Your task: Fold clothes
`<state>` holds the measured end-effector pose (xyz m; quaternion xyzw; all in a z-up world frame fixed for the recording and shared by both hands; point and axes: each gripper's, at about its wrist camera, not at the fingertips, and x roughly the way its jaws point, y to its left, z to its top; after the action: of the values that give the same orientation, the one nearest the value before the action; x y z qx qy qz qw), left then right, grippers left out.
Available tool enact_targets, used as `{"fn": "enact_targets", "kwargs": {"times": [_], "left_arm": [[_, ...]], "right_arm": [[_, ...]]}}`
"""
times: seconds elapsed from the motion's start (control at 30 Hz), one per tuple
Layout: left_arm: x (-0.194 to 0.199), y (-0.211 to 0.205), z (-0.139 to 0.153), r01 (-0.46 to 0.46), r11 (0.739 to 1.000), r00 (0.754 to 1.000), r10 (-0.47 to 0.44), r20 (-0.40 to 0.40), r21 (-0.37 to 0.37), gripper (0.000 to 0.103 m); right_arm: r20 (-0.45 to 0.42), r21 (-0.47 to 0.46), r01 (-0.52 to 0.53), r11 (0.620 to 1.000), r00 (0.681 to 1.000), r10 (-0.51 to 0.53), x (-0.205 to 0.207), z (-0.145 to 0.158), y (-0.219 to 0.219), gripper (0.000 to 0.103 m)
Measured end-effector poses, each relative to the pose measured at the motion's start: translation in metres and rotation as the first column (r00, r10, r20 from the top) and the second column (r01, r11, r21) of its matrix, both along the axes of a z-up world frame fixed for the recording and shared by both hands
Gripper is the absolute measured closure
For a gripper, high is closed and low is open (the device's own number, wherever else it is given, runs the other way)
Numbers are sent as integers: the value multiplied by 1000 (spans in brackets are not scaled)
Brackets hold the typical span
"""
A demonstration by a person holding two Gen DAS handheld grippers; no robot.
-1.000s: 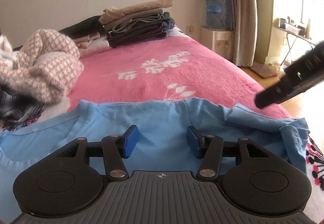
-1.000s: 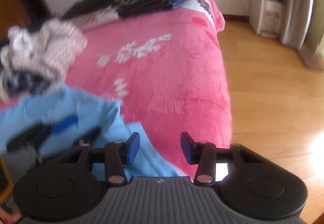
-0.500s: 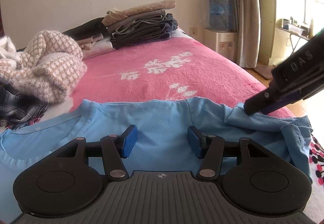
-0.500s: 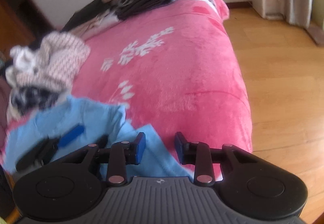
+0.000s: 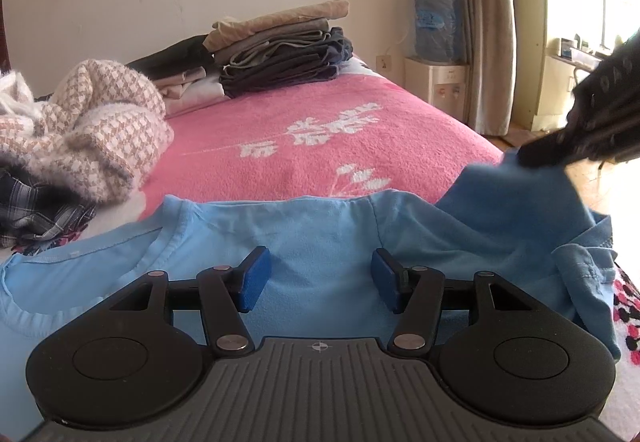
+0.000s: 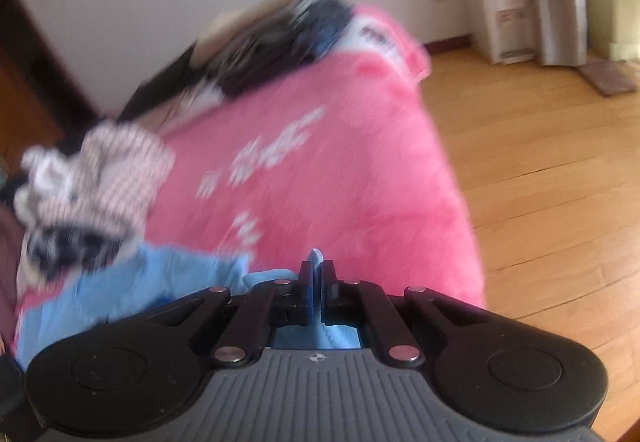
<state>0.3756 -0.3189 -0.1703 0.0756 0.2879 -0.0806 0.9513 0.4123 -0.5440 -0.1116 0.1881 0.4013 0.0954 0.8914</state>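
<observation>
A light blue T-shirt (image 5: pixel 320 234) lies spread on the near part of the pink bed, neckline at the left. My left gripper (image 5: pixel 318 284) hovers just over its chest, open, with nothing between the blue pads. In the left wrist view my right gripper (image 5: pixel 532 158) comes in from the right and lifts the shirt's sleeve (image 5: pixel 516 202) off the bed. The right wrist view is blurred; there my right gripper (image 6: pixel 316 282) is shut on a thin fold of the blue T-shirt (image 6: pixel 160 282), a tip of cloth poking out above the pads.
A pink blanket (image 5: pixel 340 138) with white flowers covers the bed. A stack of folded clothes (image 5: pixel 280 50) sits at the far end, a crumpled checked sweater (image 5: pixel 92 130) at the left. Wooden floor (image 6: pixel 540 162) and a water dispenser (image 5: pixel 436 54) lie to the right.
My right gripper has closed onto the sleeve and raised it from the bed. Its view has swung and rolled. The left gripper has stayed where it was.
</observation>
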Motion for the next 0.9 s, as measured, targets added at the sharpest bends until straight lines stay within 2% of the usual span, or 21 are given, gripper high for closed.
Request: {"fn": "enact_targets", "kwargs": {"times": [0.17,0.3,0.53,0.57,0.63,0.7,0.77,0.8,0.83,0.9], "left_arm": [[1,1,0,-4,1000,1000,4,-1,0,45],[1,2,0,-5,1000,1000,5,-2,-9,44],[-1,1,-1,-8,1000,1000,8,6,-2,43],[-1,1,-1,-8,1000,1000,8,5,-2,43],[0,2,-1,-9,1000,1000,9,2,-5,43],[1,3,-1,-9,1000,1000,9,0,-9,43],[1,3,-1,-8,1000,1000,8,-1,-12,43],[1,3,-1,-9,1000,1000,8,-1,-13,43],[1,3,-1,-8,1000,1000,8,0,-13,43],[1,3,-2,-8,1000,1000,8,0,-11,43]], "right_arm": [[11,-21,119,993,993,-119,10,-9,-16,101],[-16,-28,209,978,978,-209,18,-26,-28,101],[19,1,267,964,963,-267,8,-28,-38,101],[4,16,281,960,960,-281,9,-30,-41,100],[-48,47,333,942,942,-331,10,-34,-51,99],[-63,53,392,918,919,-389,4,-34,-61,99],[-67,77,395,916,918,-390,-6,-30,-68,98],[-57,74,366,928,930,-362,-12,-24,-66,98],[-41,54,306,951,952,-304,-19,-16,-57,98],[-21,-29,139,990,990,-140,-35,0,-28,90]]}}
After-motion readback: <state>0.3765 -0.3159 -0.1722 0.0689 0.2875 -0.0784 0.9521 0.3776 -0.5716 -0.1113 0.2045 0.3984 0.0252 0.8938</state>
